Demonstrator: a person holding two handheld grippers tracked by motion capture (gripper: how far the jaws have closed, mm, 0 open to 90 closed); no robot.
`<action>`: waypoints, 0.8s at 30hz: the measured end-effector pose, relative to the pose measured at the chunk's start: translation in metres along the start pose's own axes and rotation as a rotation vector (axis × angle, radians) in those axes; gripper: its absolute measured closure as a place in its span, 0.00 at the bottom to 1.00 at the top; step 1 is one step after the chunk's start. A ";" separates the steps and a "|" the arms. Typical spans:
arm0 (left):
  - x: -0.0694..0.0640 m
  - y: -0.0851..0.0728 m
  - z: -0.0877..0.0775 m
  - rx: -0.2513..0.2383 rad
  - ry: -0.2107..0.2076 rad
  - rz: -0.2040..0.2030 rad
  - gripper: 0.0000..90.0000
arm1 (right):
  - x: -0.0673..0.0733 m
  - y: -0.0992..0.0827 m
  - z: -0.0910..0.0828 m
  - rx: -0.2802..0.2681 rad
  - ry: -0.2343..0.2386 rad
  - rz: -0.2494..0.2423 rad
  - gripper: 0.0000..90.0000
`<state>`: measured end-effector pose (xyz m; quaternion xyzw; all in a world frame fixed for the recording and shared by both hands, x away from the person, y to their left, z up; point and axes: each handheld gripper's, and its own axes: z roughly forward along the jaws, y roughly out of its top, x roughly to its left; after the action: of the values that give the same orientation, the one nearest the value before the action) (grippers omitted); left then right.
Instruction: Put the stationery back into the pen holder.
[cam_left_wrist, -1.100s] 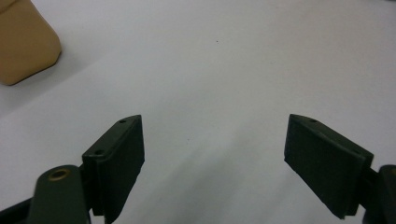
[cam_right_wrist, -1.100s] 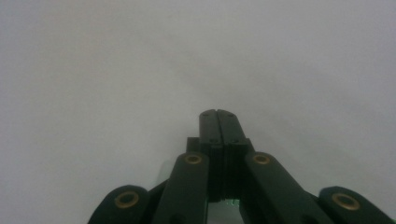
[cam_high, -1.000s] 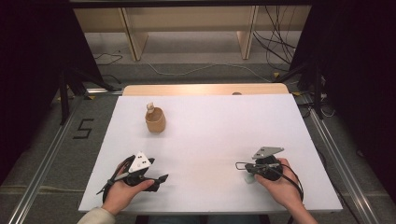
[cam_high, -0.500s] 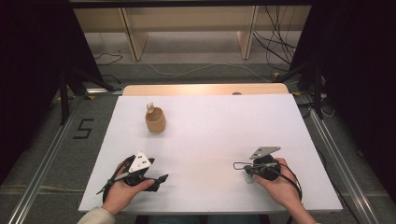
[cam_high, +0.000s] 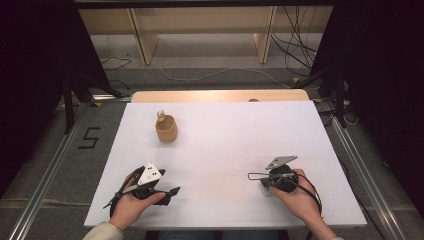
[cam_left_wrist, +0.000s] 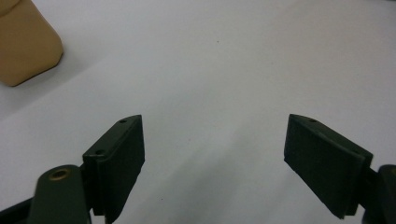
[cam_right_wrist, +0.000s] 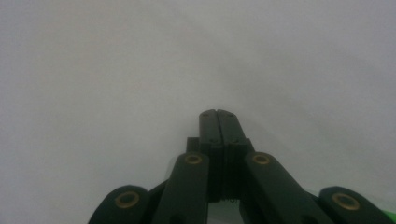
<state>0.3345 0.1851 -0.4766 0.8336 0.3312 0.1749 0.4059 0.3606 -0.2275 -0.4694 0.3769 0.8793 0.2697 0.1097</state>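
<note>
Two tongs: left tongs (cam_left_wrist: 212, 154) apart, right tongs (cam_right_wrist: 217, 116) together; one cup (cam_high: 166, 129) on table (cam_high: 240, 135)

White counter (cam_high: 230, 145) fills mid-frame; wooden shelf legs (cam_high: 142, 37) stand at the top, cables (cam_high: 295, 45) trail upper right, grey floor (cam_high: 85, 150) left, dark sides.

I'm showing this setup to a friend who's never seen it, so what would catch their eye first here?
Probably the tan cup standing alone toward the far left of the white table, with a small pale object just behind it. Next come the two hands at the near edge: the left hand-held gripper has its jaws wide apart with nothing between them, and the right hand-held gripper rests with jaws pressed together.
</note>
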 end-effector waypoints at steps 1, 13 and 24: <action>0.000 0.000 0.000 0.000 0.000 0.000 0.23 | 0.000 0.000 0.000 0.005 0.001 -0.006 1.00; 0.000 0.000 -0.001 0.002 -0.003 0.002 0.23 | 0.000 -0.004 -0.007 0.049 0.019 0.011 1.00; 0.000 0.000 -0.001 0.002 -0.001 0.002 0.23 | -0.001 -0.011 -0.016 0.107 0.026 0.028 1.00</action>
<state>0.3337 0.1859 -0.4760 0.8345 0.3302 0.1746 0.4051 0.3487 -0.2407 -0.4625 0.3908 0.8885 0.2289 0.0741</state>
